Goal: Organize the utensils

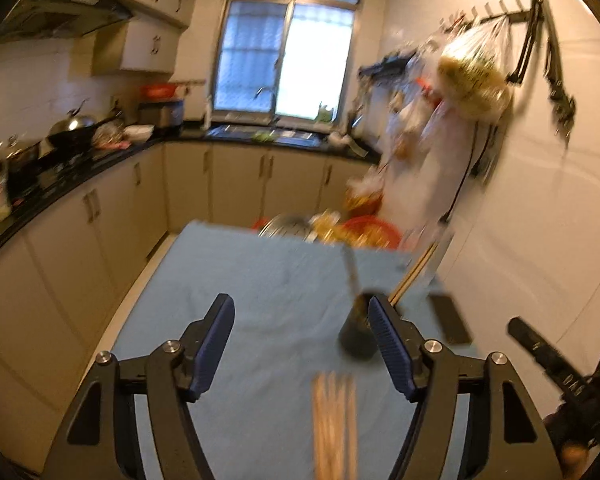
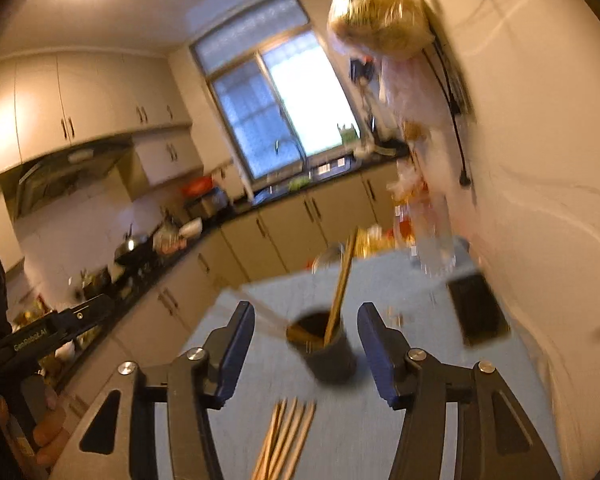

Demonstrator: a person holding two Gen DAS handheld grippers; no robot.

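A dark utensil cup point(image 1: 356, 334) stands on the blue-clothed table point(image 1: 244, 280), holding a spoon and chopsticks that lean out of it. Several loose wooden chopsticks point(image 1: 334, 424) lie on the cloth in front of it. My left gripper point(image 1: 302, 338) is open and empty above the cloth, its right finger just beside the cup. In the right wrist view the cup point(image 2: 328, 352) sits between my open fingers, a little ahead of them, and the loose chopsticks point(image 2: 286, 440) lie below. My right gripper point(image 2: 306, 346) is open and empty.
A black phone point(image 1: 450, 324) lies on the cloth right of the cup, near the white wall; it also shows in the right wrist view point(image 2: 478, 308). Bowls and food bags point(image 1: 340, 230) crowd the table's far edge. Kitchen counters run along the left.
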